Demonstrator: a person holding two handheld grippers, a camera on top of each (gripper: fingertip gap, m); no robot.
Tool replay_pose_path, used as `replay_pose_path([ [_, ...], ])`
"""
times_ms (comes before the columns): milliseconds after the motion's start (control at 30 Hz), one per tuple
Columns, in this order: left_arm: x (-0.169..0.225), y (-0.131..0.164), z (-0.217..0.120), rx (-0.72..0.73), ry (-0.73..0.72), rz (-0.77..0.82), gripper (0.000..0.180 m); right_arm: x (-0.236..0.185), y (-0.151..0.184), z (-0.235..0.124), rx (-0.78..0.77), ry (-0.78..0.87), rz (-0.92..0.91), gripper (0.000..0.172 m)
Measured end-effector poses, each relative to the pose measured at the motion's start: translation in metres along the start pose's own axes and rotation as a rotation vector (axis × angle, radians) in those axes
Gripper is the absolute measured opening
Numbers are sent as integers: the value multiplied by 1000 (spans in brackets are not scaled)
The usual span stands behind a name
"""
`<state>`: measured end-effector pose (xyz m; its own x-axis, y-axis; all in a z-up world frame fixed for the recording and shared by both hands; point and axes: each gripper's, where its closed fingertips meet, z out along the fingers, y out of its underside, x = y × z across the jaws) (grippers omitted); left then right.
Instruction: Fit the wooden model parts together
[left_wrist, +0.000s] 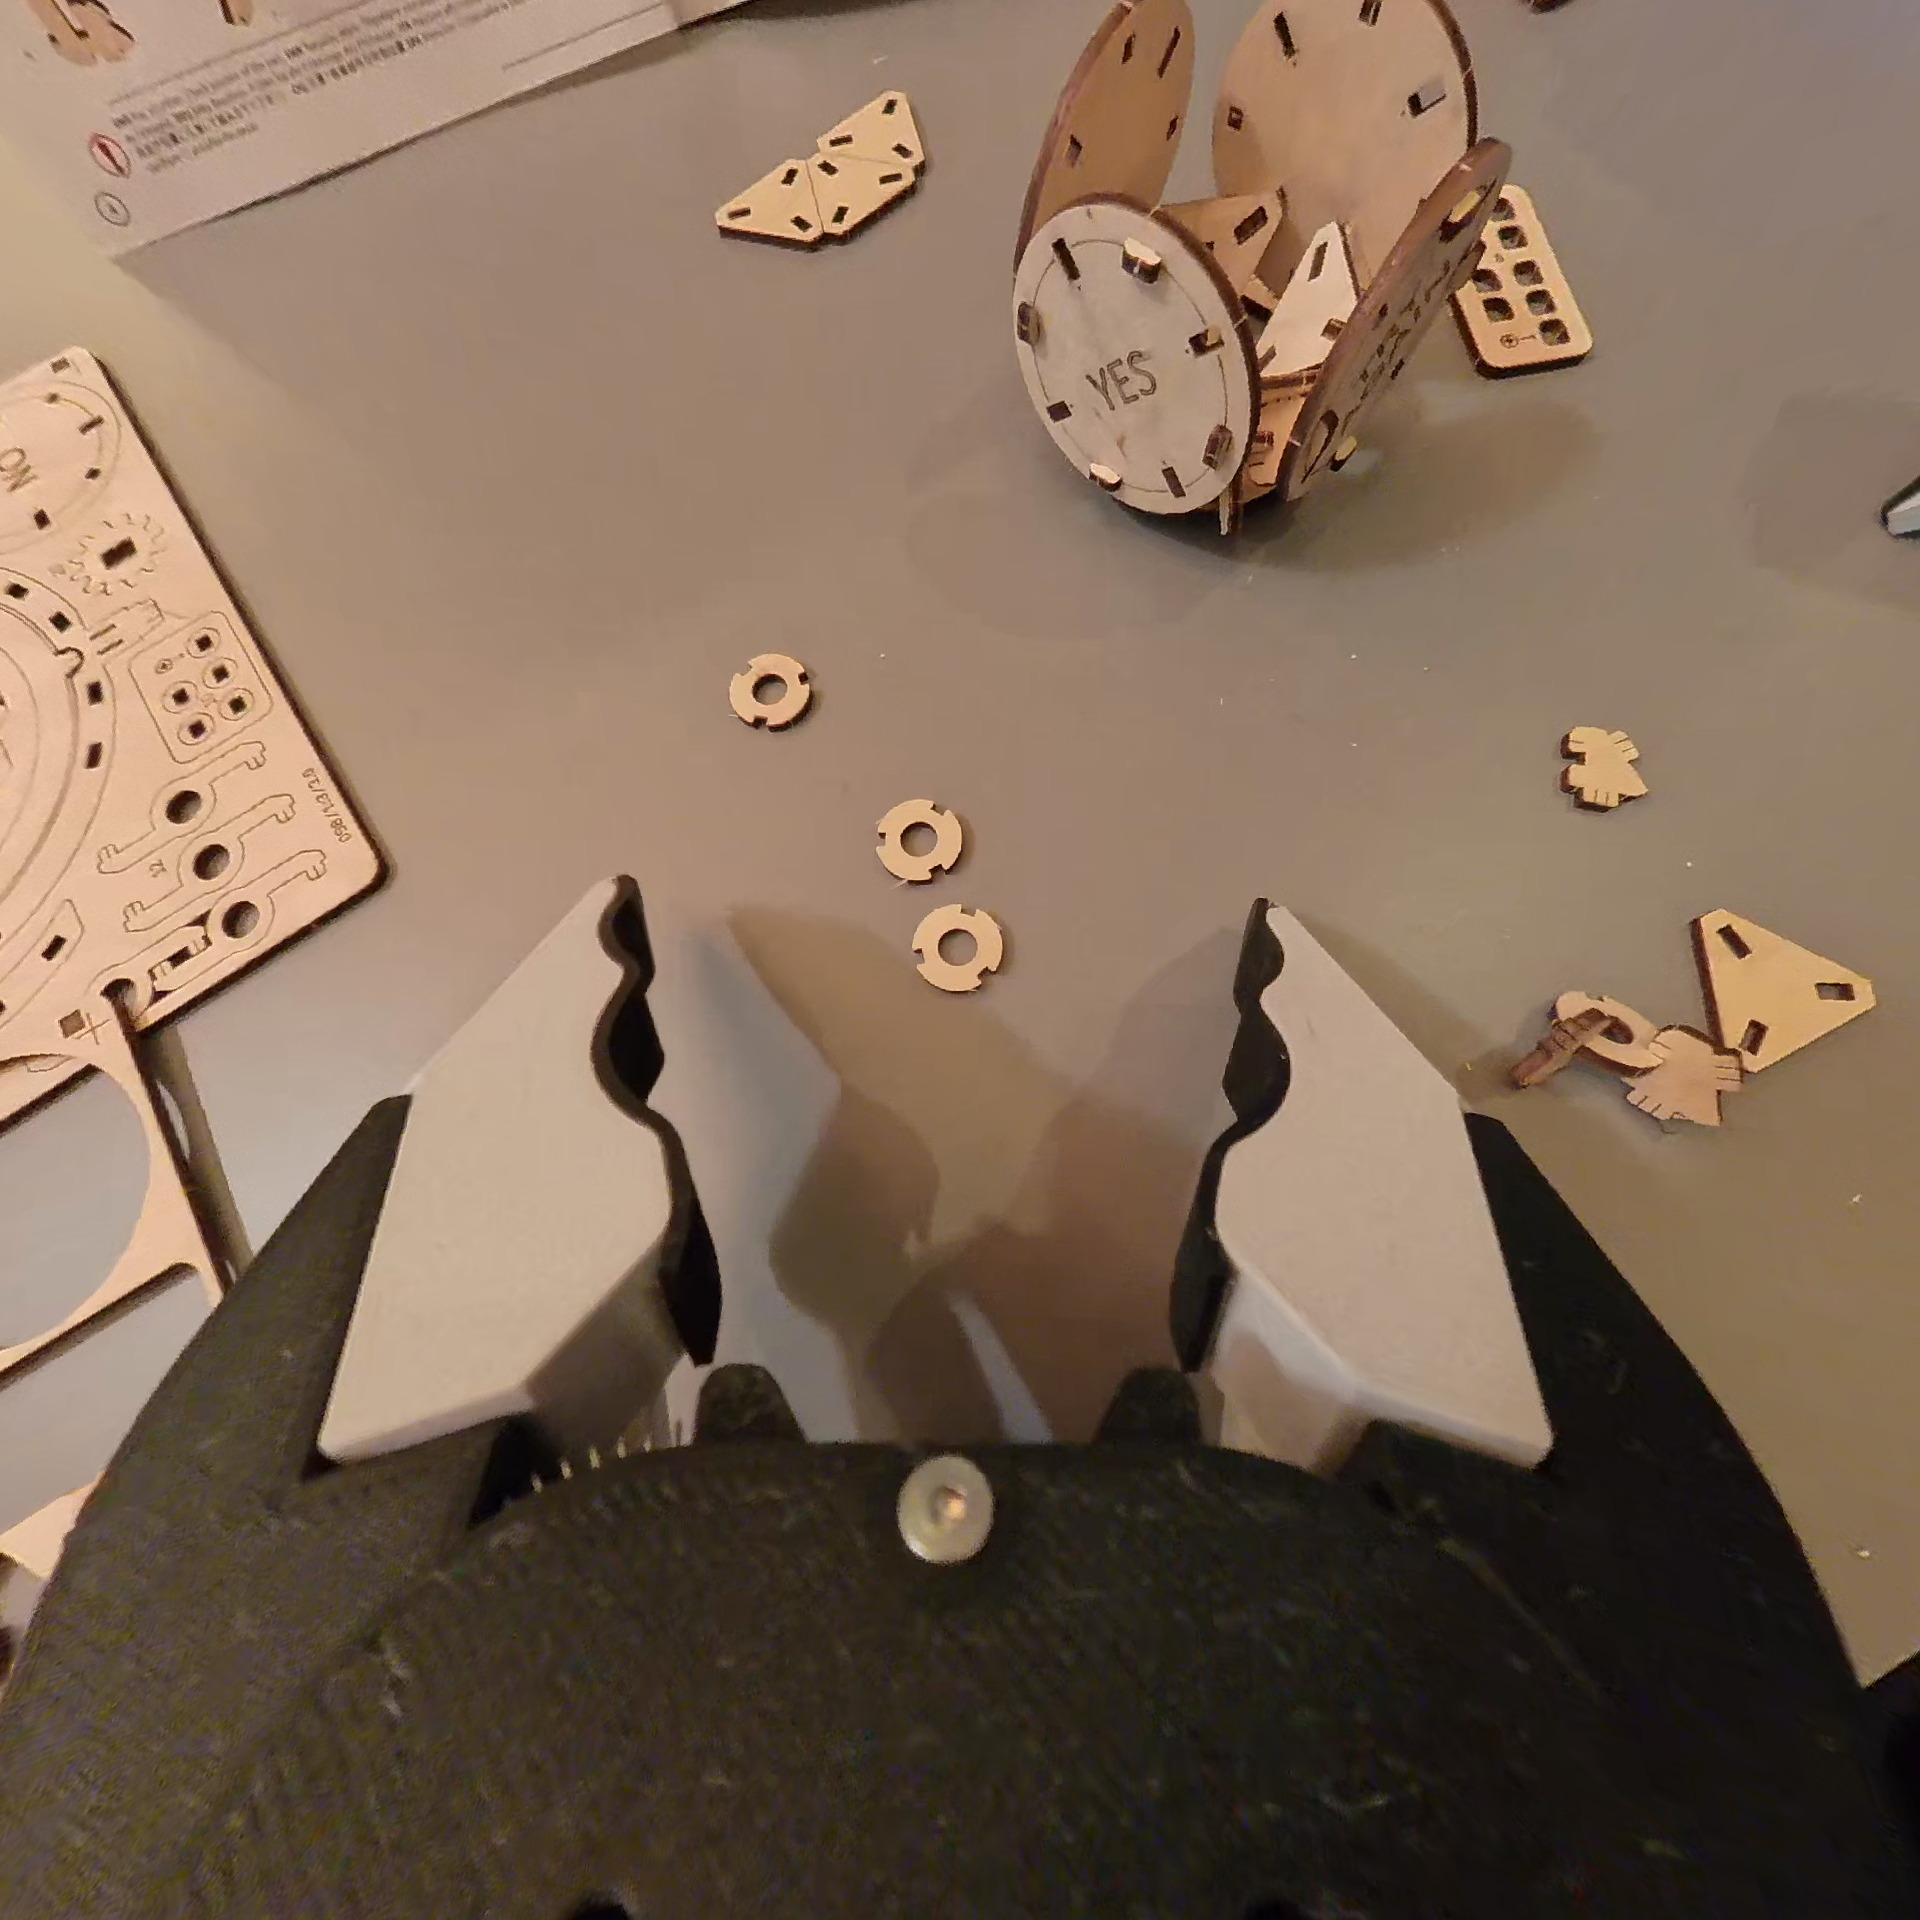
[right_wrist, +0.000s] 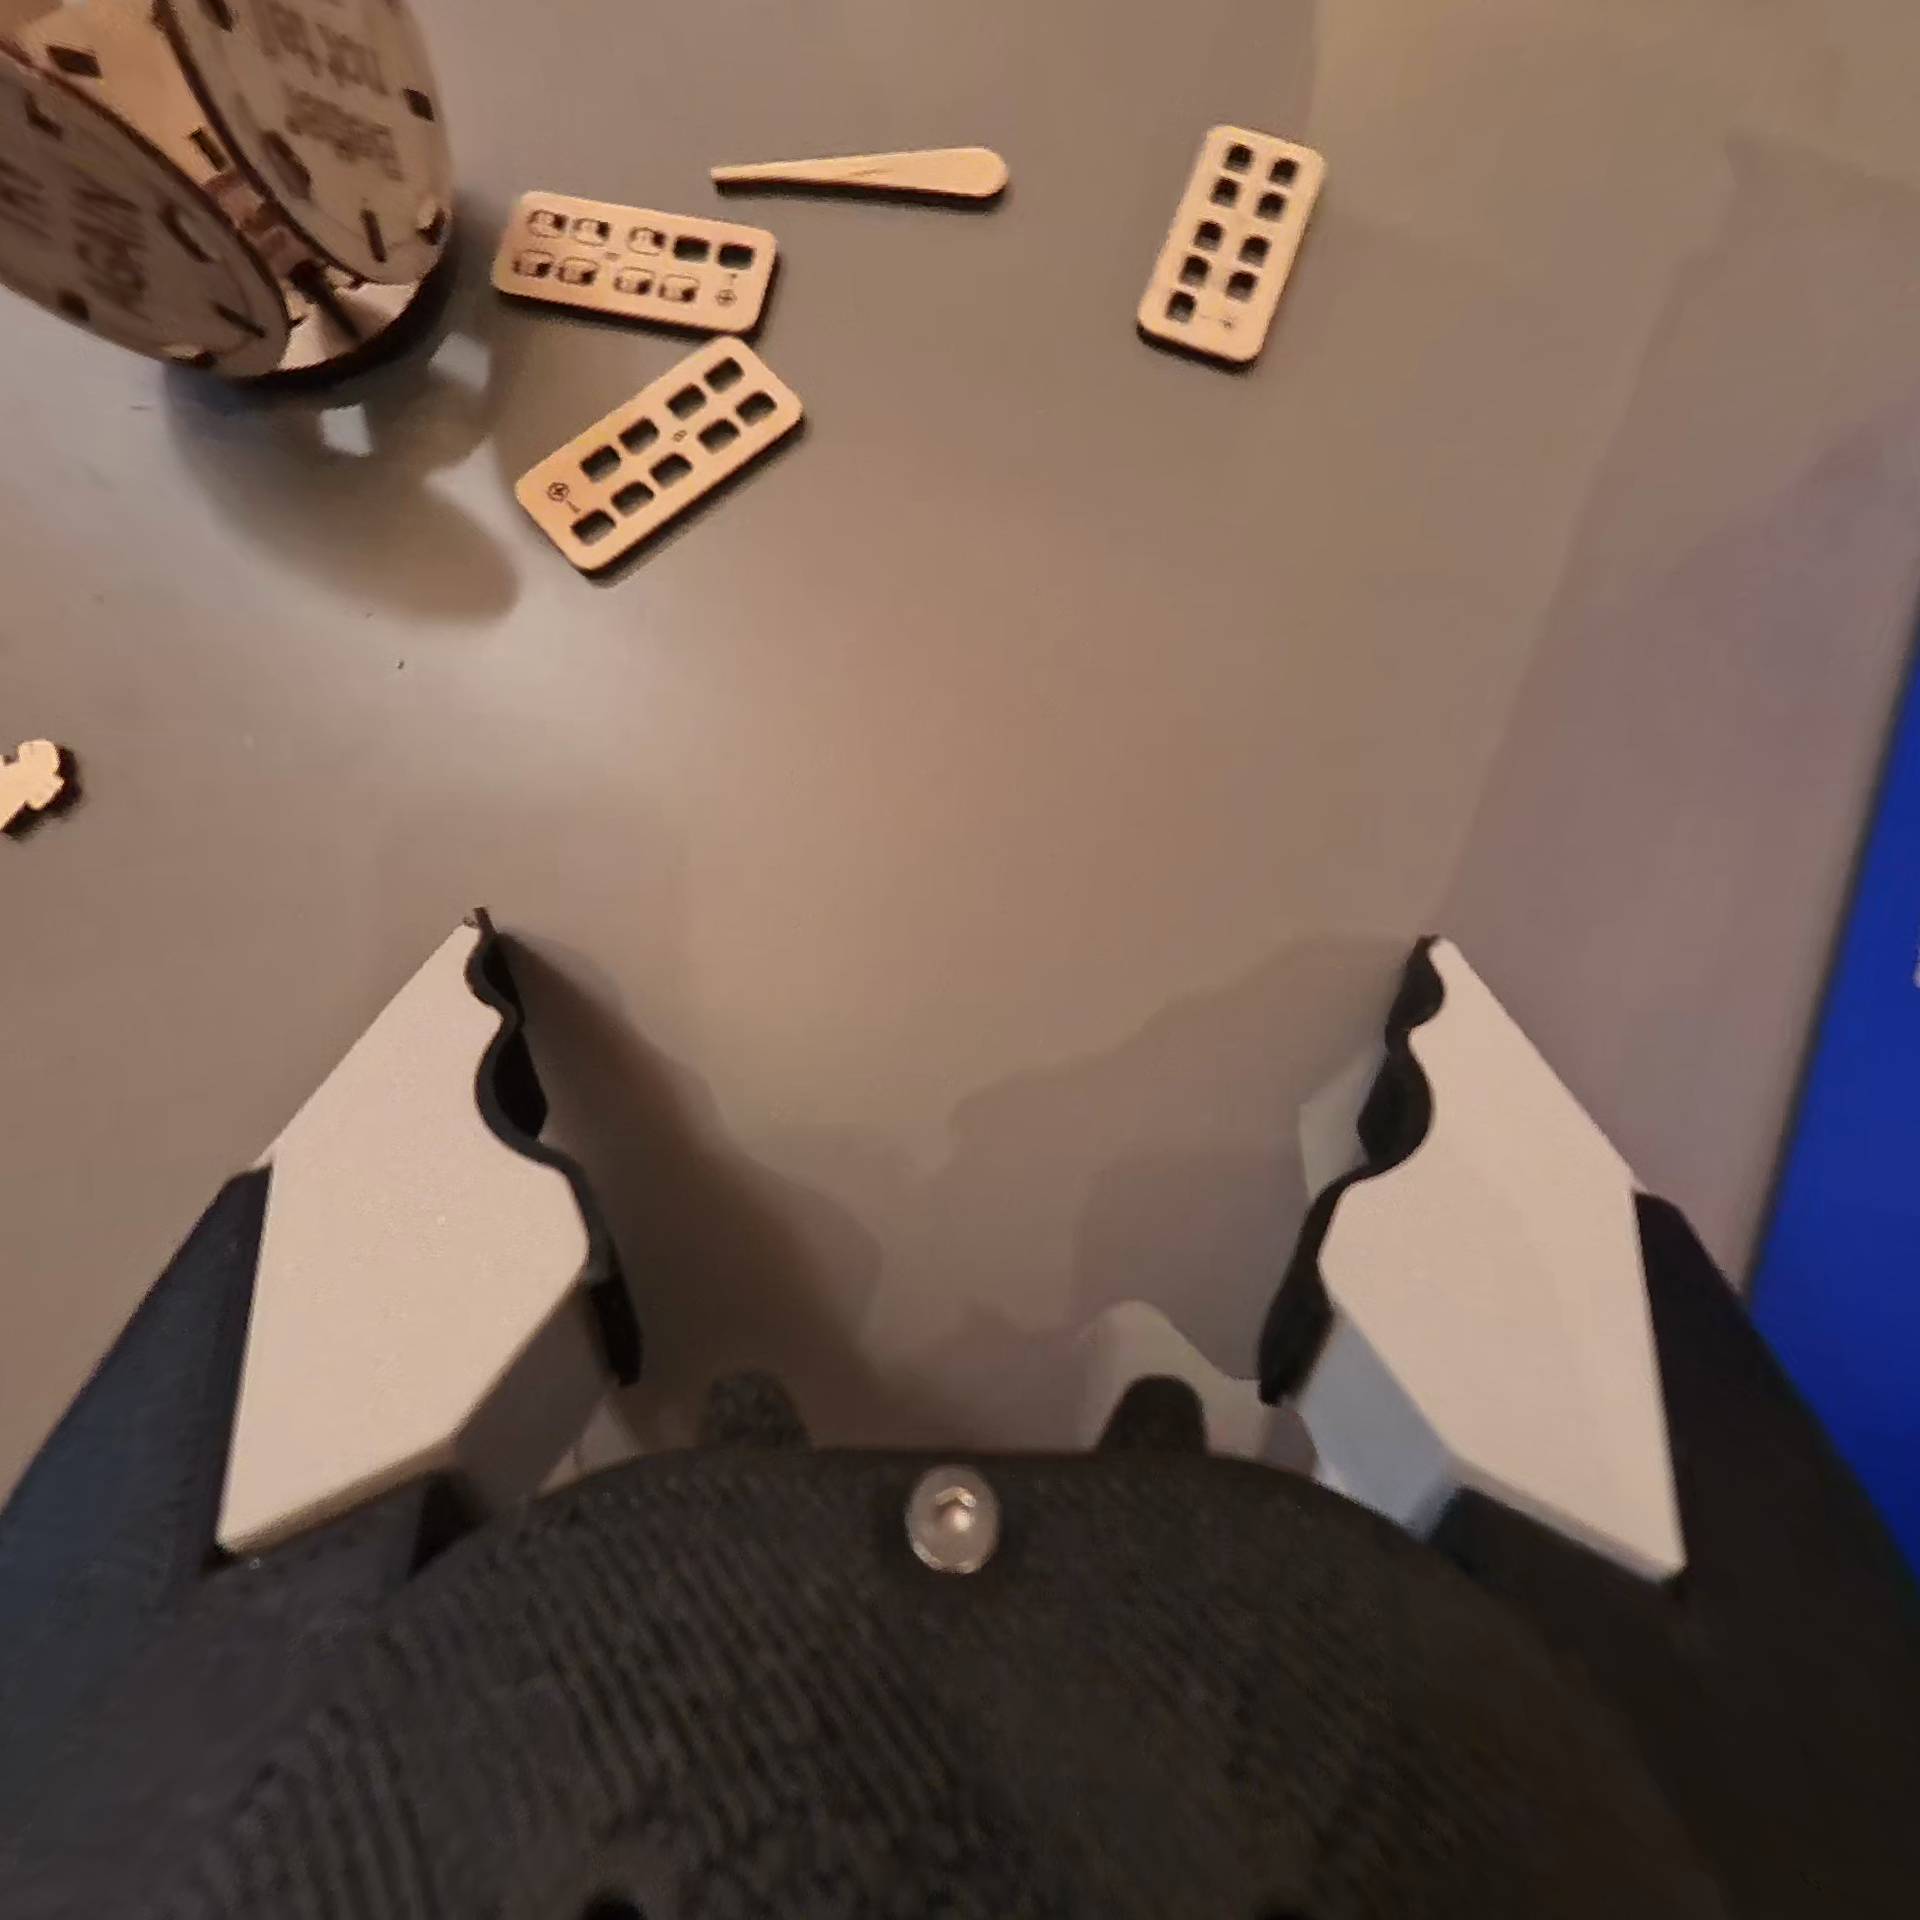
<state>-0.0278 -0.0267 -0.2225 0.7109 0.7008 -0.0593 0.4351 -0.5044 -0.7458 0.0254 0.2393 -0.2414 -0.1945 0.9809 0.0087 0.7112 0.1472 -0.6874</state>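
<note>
My left gripper is open and holds nothing, low over the grey table. Three small notched wooden rings lie just ahead of it: the nearest sits between the fingertips without touching them, a second and a third lie farther off. A half-built wooden model of round slotted discs stands at the far right. My right gripper is wide open and empty over bare table. The same wooden model shows at the top left of the right wrist view.
A laser-cut wooden sheet lies at the left, a paper leaflet at the top left. Triangular wooden plates and small loose parts are scattered. Slotted rectangular wooden plates and a tapered wooden stick lie ahead. A blue surface borders the right.
</note>
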Motion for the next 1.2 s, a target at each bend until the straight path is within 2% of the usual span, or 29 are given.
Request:
replay_pose_path([
  [133,6,-7,-4,47,20,17,112,-4,-4,3,5,-35,-30,157],
  [167,9,-14,-6,84,39,7,111,-8,-9,2,25,-61,-43,144],
  [233,12,-31,-12,143,62,2,108,-23,-33,-8,151,-137,-63,101],
  [267,12,-41,-13,164,62,15,108,-31,-49,-16,237,-167,-75,94],
  [333,10,-63,-14,192,43,60,108,-39,-82,-30,374,-175,-115,95],
  [467,6,-103,5,229,10,130,108,-53,-127,-30,475,-136,-266,100],
  [533,11,-115,17,247,39,147,108,-53,-141,-24,555,-77,-284,103],
  [600,20,-123,22,297,95,165,103,-53,-141,-23,627,-25,-295,92],
  [633,30,-127,17,368,153,181,90,-54,-139,-24,644,-3,-307,90],
  [733,51,-135,-15,615,284,217,20,-46,-131,-36,677,103,-339,84],
  [767,51,-140,-25,655,305,219,10,-43,-132,-42,720,138,-328,81],
  [833,49,-145,-30,702,340,178,9,-50,-132,-50,804,93,-324,76],
  [967,51,-133,-9,568,418,121,20,-63,-130,-46,797,-57,-271,71],
  [1200,50,-131,-7,563,374,155,40,-68,-120,-29,701,-37,-364,61],
])
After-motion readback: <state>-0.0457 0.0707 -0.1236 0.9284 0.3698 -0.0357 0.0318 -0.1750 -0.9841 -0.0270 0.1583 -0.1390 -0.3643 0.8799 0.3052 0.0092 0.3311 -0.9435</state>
